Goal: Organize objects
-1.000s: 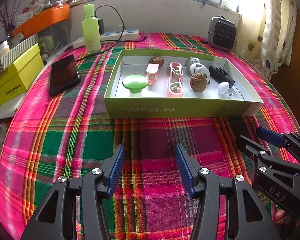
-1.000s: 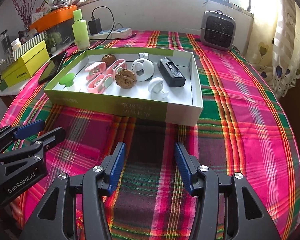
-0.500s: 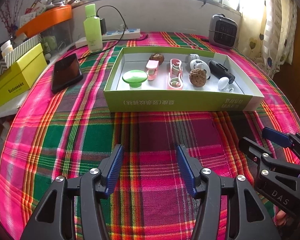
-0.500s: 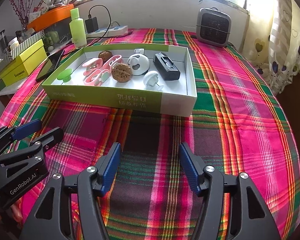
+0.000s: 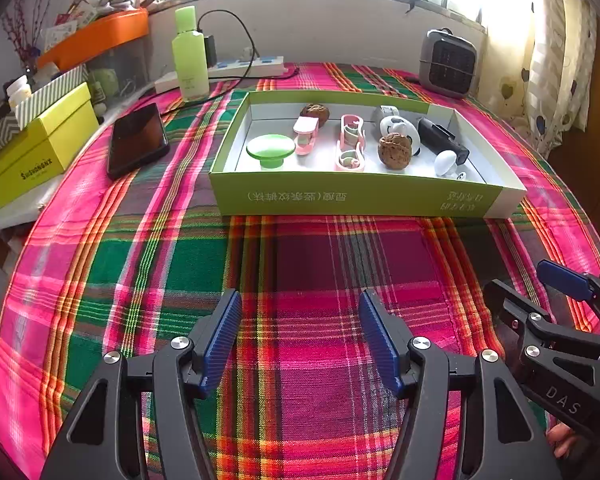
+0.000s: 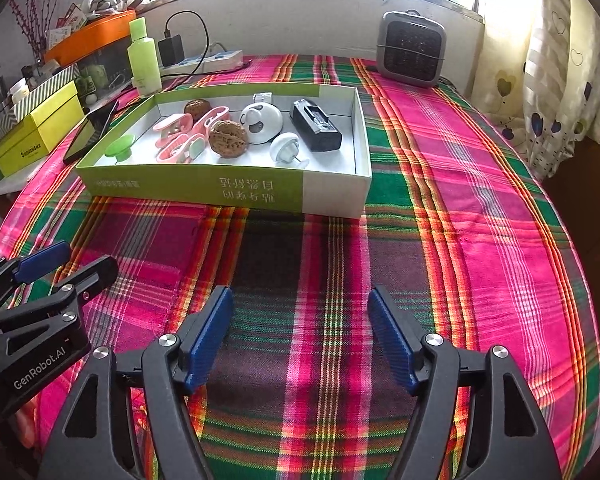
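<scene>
Tongs (image 5: 300, 336) empty, opening; box (image 5: 356, 196) filled

Quick tally, all counted off the two wrist views:

- one shallow green box (image 5: 356, 196) on the table (image 5: 148, 264)
- inside it: two walnuts, nearer one (image 5: 395, 150) and farther one (image 5: 314, 112)
- two pink clips, the long one (image 5: 351, 142) plus the shorter one (image 5: 306, 136)
- one green mushroom-shaped knob (image 5: 270, 149), one white knob (image 5: 445, 162)
- one round white gadget (image 6: 261, 123), one black rectangular block (image 6: 316, 129)
- outside the box: one green bottle (image 5: 189, 54), one dark phone (image 5: 137, 139), one power strip (image 5: 244, 68), one small grey heater (image 5: 447, 62), one yellow-green carton (image 5: 36, 148)
- two grippers, four blue-padded fingers total
</scene>
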`<state>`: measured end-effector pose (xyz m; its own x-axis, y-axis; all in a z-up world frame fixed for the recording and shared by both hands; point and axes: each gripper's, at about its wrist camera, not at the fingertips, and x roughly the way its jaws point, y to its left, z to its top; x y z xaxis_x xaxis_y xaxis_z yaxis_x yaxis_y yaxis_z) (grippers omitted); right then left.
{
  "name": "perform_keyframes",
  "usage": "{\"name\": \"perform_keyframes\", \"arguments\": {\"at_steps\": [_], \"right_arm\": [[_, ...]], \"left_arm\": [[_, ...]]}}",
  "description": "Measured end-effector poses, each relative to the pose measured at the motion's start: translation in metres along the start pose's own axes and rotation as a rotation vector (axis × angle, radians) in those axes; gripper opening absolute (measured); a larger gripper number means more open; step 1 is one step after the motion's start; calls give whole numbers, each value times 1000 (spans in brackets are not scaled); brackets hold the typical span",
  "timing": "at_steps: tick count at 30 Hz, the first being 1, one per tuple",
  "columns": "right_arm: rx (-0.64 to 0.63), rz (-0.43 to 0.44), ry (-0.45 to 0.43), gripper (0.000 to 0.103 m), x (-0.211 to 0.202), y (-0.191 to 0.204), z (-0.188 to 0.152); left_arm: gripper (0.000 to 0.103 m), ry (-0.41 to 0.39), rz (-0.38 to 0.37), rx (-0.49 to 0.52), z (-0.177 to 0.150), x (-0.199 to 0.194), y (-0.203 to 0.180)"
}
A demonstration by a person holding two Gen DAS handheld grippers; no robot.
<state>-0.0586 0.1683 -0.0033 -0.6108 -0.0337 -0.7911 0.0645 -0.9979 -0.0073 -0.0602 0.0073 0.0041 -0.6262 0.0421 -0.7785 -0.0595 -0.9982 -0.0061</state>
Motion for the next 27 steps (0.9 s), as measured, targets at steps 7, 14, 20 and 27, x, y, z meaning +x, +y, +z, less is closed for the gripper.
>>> {"name": "perform_keyframes", "arguments": {"at_steps": [7, 14, 20, 27], "right_arm": [[2, 2, 0, 71, 0, 0, 0], [2, 2, 0, 71, 0, 0, 0], [2, 2, 0, 71, 0, 0, 0], [3, 2, 0, 71, 1, 0, 0]], "left_arm": [[62, 0, -1, 1, -1, 0, 0], [64, 1, -3, 3, -2, -1, -2], [64, 1, -3, 3, -2, -1, -2], [64, 1, -3, 4, -2, -1, -2]]}}
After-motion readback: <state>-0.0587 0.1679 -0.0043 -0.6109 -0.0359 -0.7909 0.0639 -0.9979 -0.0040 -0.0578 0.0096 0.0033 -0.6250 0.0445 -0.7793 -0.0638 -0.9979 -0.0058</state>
